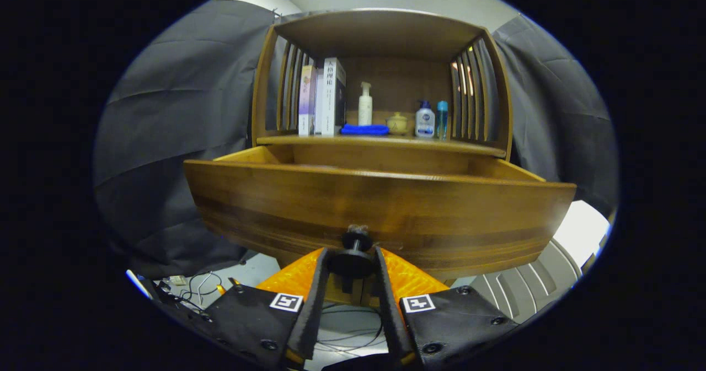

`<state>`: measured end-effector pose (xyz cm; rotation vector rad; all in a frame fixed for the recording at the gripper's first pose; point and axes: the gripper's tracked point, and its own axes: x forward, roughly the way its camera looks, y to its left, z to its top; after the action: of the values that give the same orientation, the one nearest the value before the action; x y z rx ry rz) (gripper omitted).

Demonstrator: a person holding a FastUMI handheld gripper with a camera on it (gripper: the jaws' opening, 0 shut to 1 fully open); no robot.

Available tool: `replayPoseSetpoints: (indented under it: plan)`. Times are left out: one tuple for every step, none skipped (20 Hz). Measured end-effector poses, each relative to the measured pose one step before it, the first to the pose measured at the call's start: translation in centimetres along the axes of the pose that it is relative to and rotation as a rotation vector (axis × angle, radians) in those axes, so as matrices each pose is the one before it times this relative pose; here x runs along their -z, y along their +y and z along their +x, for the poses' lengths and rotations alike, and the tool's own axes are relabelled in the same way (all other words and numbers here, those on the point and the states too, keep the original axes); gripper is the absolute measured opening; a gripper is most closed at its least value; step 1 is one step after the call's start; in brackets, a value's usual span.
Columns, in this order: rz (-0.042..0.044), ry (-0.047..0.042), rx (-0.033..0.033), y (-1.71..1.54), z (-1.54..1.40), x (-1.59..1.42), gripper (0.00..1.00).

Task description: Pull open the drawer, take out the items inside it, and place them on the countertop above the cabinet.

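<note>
A wooden cabinet fills the view, its drawer [380, 205] pulled well out toward me. A dark round knob [353, 252] sits low on the drawer front. My gripper [352, 261] is shut on that knob, one finger pressing each side. The drawer's inside is hidden behind its tall front panel. Above the drawer runs the countertop [380, 140], carrying a few upright books [322, 98], a white pump bottle [365, 105], a folded blue cloth [364, 130], a small tan lidded jar [397, 123], a blue-capped pump bottle [424, 120] and a slim teal bottle [442, 119].
Slatted wooden side walls [474, 92] and a wooden roof close in the countertop shelf. Dark cloth hangs on both sides. Below the drawer lie loose cables [198, 291] on a pale floor, and a grey ribbed object [524, 285] sits to the right.
</note>
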<state>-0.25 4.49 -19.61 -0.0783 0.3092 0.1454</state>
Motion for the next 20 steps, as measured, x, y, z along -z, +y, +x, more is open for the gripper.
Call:
replayPoseSetpoints:
  plan:
    - [-0.01919,-0.04354,-0.00485,0.059,-0.472,-1.101,0.62]
    - [-0.02071,-0.03513,-0.01463,0.262,-0.305,-1.318,0.69]
    - [-0.01726,-0.03196,-0.00895,0.027,-0.460,-1.221,0.76]
    - [-0.01123,-0.02953,-0.00409,-0.164,-0.068,-1.407,0.83]
    - [-0.00398,-0.03170,0.00131,-0.274,-0.196,-1.432,0.90]
    - [0.00502,-0.02428,-0.00224,-0.192,0.221,-1.510,0.98]
    - [0.00851,-0.01281,-0.00818,0.009,0.223,-1.295,0.98]
    - [0.00819,-0.00587,-0.00567,-0.092,0.274,-1.054,0.98]
    - [0.00730,-0.00499,-0.00222,-0.412,0.556,-1.203,0.98]
    - [0.00830,-0.01156,0.00060,-0.331,0.561,-1.175,0.98]
    - [0.00298,-0.00627,-0.00196,-0.255,0.763,-1.066,0.98]
    - [-0.00136,0.00026,-0.00278,-0.258,0.757,-0.858,0.98]
    - [-0.00203,0.00259,0.00113,-0.359,0.726,-0.656,0.98]
    - [-0.00302,0.00872,-0.00215,-0.284,0.803,-0.611,0.98]
    - [0.00067,0.00702,0.00143,-0.300,0.725,-0.621,0.98]
    - [0.00208,0.01441,-0.00008,-0.278,0.709,-0.390,0.98]
    - [0.00635,0.01822,-0.00337,-0.152,0.804,-0.289,0.98]
    - [0.00498,0.02799,-0.00955,-0.008,0.693,0.010,0.98]
    - [0.00571,0.04115,-0.00345,-0.196,0.754,0.360,0.98]
    - [0.00263,0.04888,-0.00633,-0.133,0.747,0.504,0.98]
